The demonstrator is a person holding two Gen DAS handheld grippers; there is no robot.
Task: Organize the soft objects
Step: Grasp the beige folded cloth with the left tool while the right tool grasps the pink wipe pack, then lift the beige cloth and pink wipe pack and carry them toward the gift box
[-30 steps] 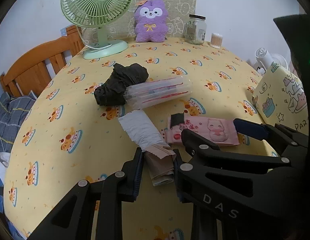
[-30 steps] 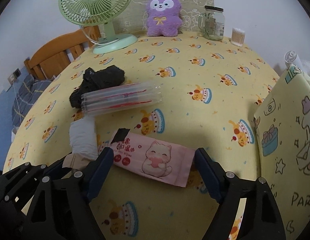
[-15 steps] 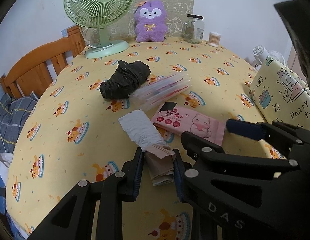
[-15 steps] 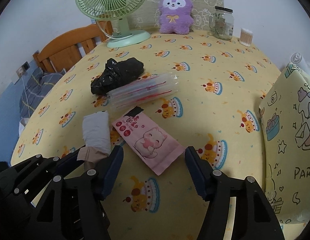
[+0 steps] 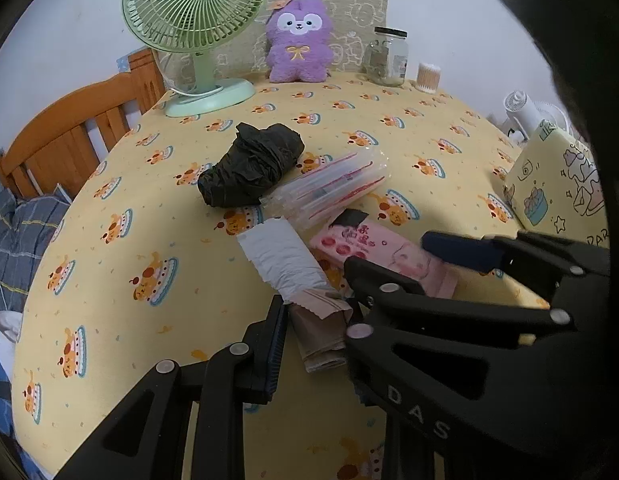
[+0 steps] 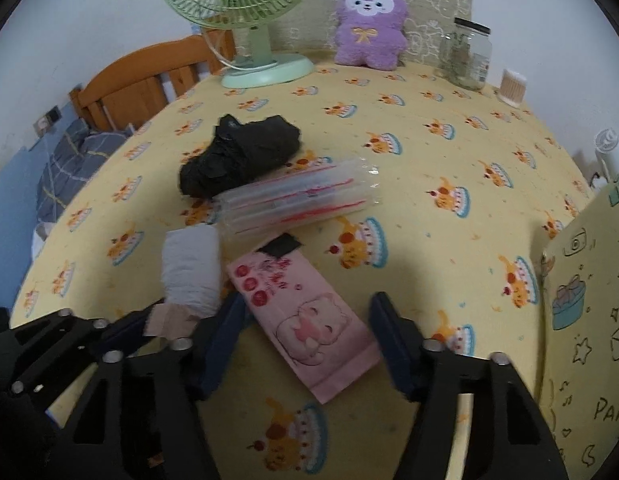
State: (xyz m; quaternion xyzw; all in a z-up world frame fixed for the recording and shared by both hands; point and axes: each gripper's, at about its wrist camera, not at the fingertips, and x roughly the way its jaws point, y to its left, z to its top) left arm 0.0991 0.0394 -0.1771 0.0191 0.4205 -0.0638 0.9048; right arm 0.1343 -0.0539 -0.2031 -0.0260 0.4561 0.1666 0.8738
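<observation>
Left wrist view: left tongs (image 5: 315,330) clenched on beige end of white roll (image 5: 283,258), pinning it to bench (image 5: 121,280). Further right, right tongs (image 6: 305,340) closing astride pink tissue pack (image 6: 305,320), pads not yet touching, lining up a grasp.

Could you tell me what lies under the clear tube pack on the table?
The clear tube pack rests on the yellow tablecloth, its left end overlapping the black bundle. The cloth beneath it shows only faintly; nothing else is discernible.

left wrist: close, angled down over table (image 5: 109,280) | right wrist: same | shared: fan (image 5: 193,12)
</observation>
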